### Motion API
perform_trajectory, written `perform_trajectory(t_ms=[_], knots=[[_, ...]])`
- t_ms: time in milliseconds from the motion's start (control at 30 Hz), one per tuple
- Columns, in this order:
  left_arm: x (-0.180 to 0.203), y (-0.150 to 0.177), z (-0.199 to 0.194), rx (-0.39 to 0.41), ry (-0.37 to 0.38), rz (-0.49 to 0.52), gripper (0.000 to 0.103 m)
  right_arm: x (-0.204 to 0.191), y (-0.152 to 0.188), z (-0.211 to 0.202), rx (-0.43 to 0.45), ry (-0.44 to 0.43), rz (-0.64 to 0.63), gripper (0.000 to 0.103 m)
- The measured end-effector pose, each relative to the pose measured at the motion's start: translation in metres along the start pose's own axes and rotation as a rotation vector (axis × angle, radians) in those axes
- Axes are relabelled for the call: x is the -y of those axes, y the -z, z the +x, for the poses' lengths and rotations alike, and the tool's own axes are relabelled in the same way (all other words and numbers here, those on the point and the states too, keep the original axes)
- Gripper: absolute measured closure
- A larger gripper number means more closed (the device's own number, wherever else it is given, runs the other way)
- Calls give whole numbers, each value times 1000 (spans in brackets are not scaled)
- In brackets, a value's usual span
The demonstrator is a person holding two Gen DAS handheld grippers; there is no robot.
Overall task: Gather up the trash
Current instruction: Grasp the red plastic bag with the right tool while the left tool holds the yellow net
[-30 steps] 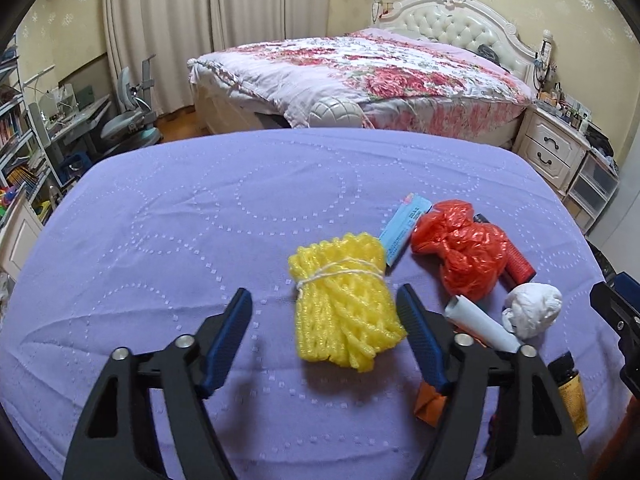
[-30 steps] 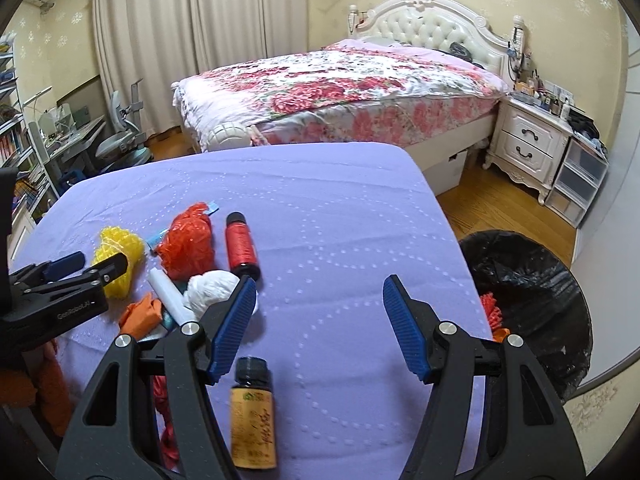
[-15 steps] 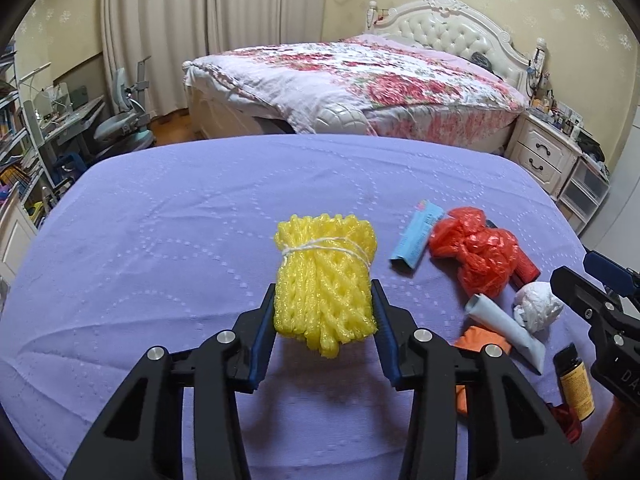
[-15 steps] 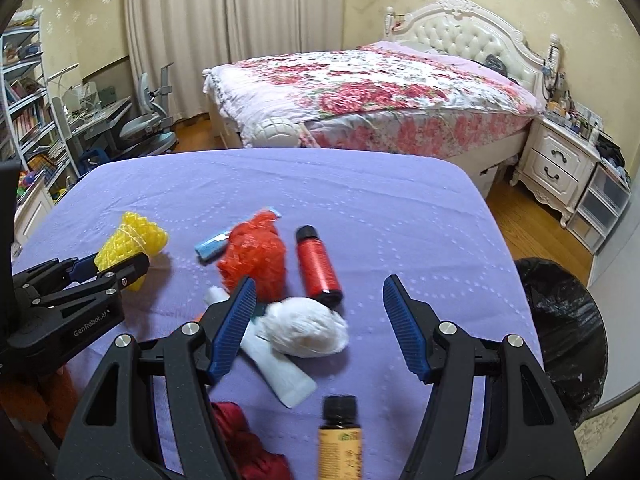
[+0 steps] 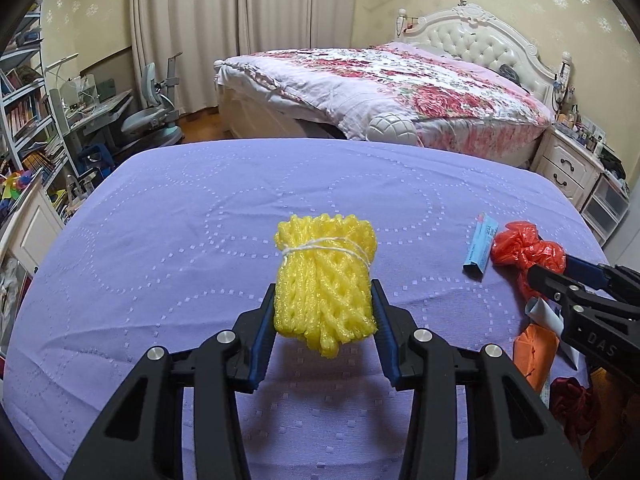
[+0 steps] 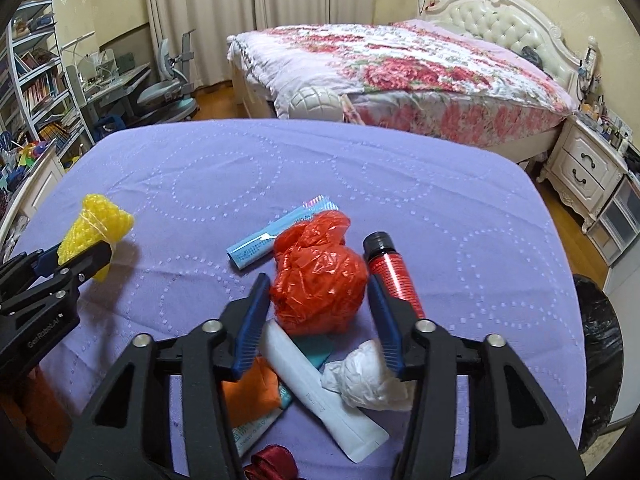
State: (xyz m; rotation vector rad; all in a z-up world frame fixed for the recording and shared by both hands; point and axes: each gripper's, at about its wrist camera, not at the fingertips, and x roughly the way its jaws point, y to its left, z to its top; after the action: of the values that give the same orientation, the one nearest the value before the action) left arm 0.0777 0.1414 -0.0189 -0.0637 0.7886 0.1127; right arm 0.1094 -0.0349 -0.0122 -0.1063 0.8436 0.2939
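Two grippers work over a desk [image 5: 200, 208] draped in a lilac cloth stitched with dotted circles. The left gripper [image 5: 325, 306] has its blue-padded fingers [image 5: 264, 332] pressed against both sides of a yellow foam-net bundle tied with white string [image 5: 325, 276], gripping its near half; the shadow on the cloth beneath suggests the bundle is raised off the desk.

The right gripper [image 6: 320, 312] is partly open, its fingers [image 6: 254, 320] bracketing a crumpled red plastic bag [image 6: 318, 276]; the left pad is just beside the bag, and whether either pad presses it cannot be told.

Only the right wrist view shows the pile near that gripper: a light blue paper wrapper [image 6: 280, 238] far left of the bag, a red bottle with a black cap [image 6: 392, 272] at its right, a white tube [image 6: 320, 392], a white crumpled paper wad [image 6: 364, 380], an orange packet [image 6: 252, 392], and a black-lined trash bin [image 6: 600, 352] on the floor beyond the desk's right edge. From the left wrist view the bin is out of sight, and the red bag appears at far right, behind the right gripper's arm.
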Motion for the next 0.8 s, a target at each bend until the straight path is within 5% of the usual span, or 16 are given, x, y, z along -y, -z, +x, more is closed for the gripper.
perform_trajectory(t_ms=[167, 467, 800], knots=[[1, 0, 0, -3, 5, 5, 59, 0, 2, -6, 4, -15, -3, 70], [21, -2, -14, 26, 25, 23, 59, 15, 7, -44, 78, -20, 35, 73], [79, -8, -45, 96, 117, 90, 59, 73, 23, -103, 180, 48, 120, 73]])
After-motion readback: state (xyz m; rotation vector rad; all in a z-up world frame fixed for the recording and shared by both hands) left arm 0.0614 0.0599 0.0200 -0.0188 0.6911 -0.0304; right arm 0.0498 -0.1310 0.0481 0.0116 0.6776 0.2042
